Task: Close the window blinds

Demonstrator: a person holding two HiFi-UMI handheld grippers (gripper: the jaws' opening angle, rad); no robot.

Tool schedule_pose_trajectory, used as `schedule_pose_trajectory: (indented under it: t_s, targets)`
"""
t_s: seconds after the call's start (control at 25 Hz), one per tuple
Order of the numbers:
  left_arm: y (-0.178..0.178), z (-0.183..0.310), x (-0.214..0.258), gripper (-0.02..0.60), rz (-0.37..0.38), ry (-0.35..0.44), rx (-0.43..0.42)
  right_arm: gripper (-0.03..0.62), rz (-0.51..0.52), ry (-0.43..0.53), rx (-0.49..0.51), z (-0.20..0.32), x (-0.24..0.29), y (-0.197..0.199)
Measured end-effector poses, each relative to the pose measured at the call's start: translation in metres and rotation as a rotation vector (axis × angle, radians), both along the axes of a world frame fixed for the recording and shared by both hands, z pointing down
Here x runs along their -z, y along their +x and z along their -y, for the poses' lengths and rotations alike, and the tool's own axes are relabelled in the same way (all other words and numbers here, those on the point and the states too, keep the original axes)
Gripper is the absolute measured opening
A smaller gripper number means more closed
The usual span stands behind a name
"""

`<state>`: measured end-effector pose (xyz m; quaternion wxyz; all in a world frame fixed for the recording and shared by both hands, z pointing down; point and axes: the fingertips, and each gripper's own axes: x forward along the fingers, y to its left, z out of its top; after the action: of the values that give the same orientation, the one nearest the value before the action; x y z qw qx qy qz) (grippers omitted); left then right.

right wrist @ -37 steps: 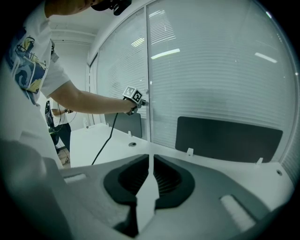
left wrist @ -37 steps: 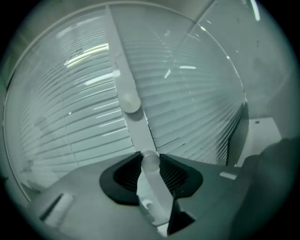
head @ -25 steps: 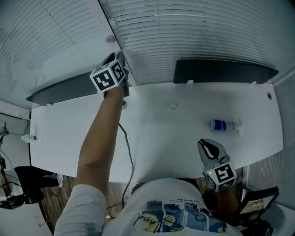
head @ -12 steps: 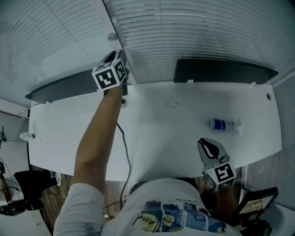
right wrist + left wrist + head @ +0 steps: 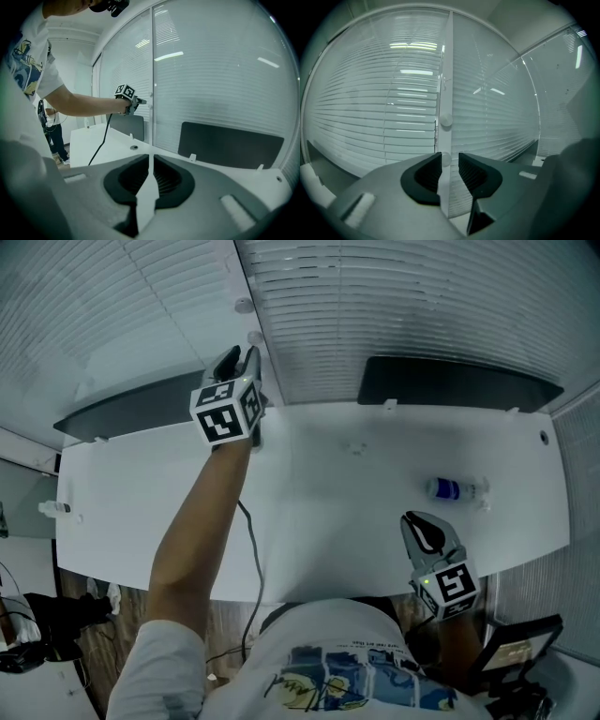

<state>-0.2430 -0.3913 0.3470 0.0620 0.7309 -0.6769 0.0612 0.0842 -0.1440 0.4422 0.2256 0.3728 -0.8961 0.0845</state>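
White desk (image 5: 328, 512), bottle (image 5: 457, 491) lying on it; slatted blinds (image 5: 403, 306) behind.

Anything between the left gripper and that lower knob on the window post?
Nothing visible. The left gripper has its jaws closing either side of the lower knob on the window post; only the knob lies between them, not yet gripped.

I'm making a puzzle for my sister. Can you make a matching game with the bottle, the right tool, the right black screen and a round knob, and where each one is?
Things:
1 bottle
2 right tool
3 right black screen
4 round knob

Places:
A on the window frame
B lying on the white desk
C low, near the person's shirt
D standing along the desk's far edge

Pairs: 1-B, 2-C, 3-D, 4-A
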Motion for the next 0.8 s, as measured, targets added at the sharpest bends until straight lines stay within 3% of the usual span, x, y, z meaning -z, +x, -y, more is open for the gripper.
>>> schedule_pose_trajectory:
  t_s: [0.28, 0.56, 0.8]
  targets:
    - [-0.001, -0.075, 0.003, 0.005, 0.018, 0.017, -0.087, 0.02, 0.002, 0.038, 0.023, -0.016, 0.011, -0.028]
    - [0.013, -0.177, 0.006, 0.005, 0.007, 0.041, -0.255, 0.02, 0.007, 0.09, 0.049, -0.039, 0.022, -0.056]
    - [0.025, -0.266, -0.009, 0.005, 0.01, -0.005, -0.413, 0.02, 0.005, 0.107, 0.044, -0.066, 0.036, -0.078]
